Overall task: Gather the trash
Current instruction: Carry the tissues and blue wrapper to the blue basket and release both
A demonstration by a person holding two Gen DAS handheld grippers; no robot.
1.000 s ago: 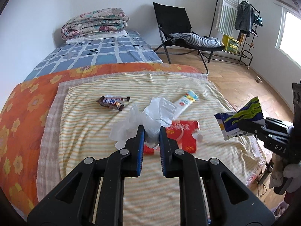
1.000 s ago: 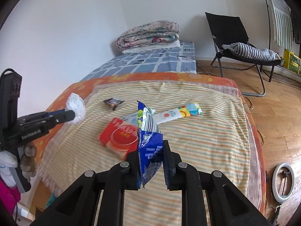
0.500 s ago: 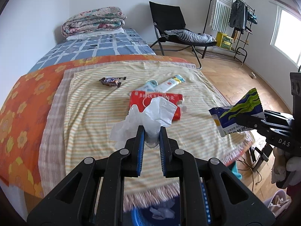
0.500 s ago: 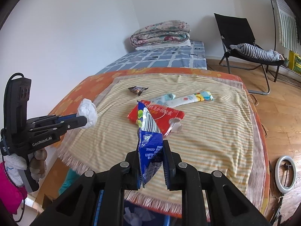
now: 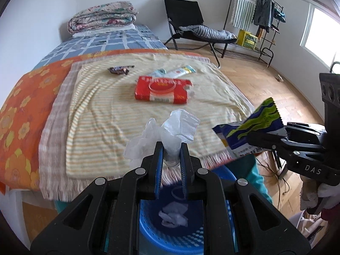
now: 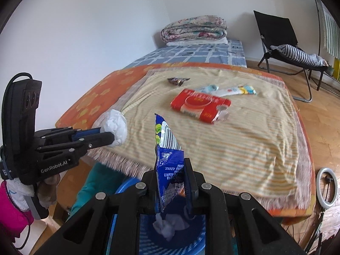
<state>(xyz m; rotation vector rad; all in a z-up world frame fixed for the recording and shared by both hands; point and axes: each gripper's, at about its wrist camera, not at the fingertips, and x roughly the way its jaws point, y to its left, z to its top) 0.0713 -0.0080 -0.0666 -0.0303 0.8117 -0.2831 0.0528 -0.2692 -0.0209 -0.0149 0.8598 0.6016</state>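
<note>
Here the left gripper is clamped on a crumpled tissue, and the right gripper is clamped on a blue snack wrapper; both hang over the blue basket at the bed's edge. Both items look light, soft and crushable, so a pinch on the bunched middle should suffice. The right view alone shows the ring light on the floor; the left view alone shows the clothes rack.
</note>
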